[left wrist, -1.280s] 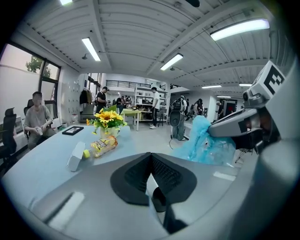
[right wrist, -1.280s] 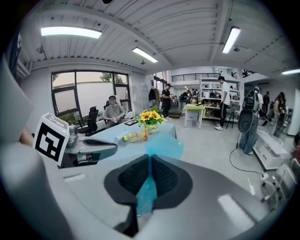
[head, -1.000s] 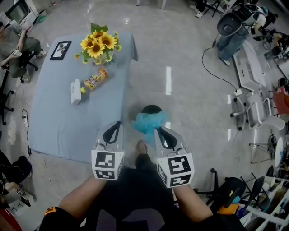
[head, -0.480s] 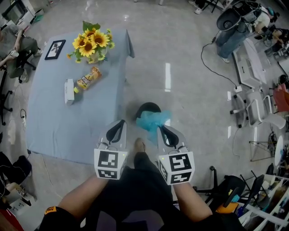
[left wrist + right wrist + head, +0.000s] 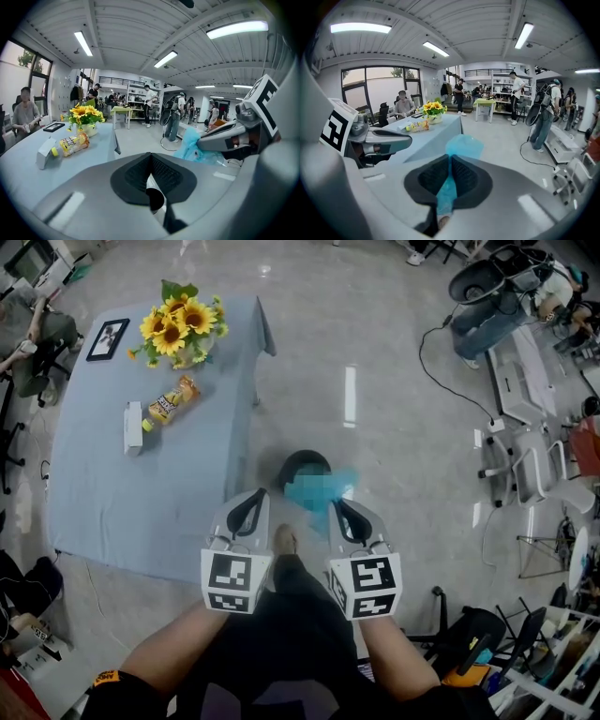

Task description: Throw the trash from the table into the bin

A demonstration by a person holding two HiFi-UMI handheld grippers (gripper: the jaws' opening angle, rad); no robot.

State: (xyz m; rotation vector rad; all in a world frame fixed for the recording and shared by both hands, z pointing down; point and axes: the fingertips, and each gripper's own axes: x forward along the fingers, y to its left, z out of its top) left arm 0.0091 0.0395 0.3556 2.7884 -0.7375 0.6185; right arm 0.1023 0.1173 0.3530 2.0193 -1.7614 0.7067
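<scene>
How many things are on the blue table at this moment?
4: a picture frame at the far corner, sunflowers right of it, a yellow snack packet nearer, a white box beside the packet. Small things behind the flowers may be hidden.

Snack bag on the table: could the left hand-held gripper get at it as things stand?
Probably not: the snack bag lies far up the table, well beyond the left hand-held gripper, whose jaws are shut.

- Bright, even light comes from ceiling strip lamps (image 5: pixel 83 43), with daylight through the far windows (image 5: pixel 377 84).
- Lamp glare streaks the glossy floor (image 5: pixel 349 397).
- The blue bag (image 5: pixel 317 489) looks slightly smeared.
- Both gripper views bulge, and their corners are black.
</scene>
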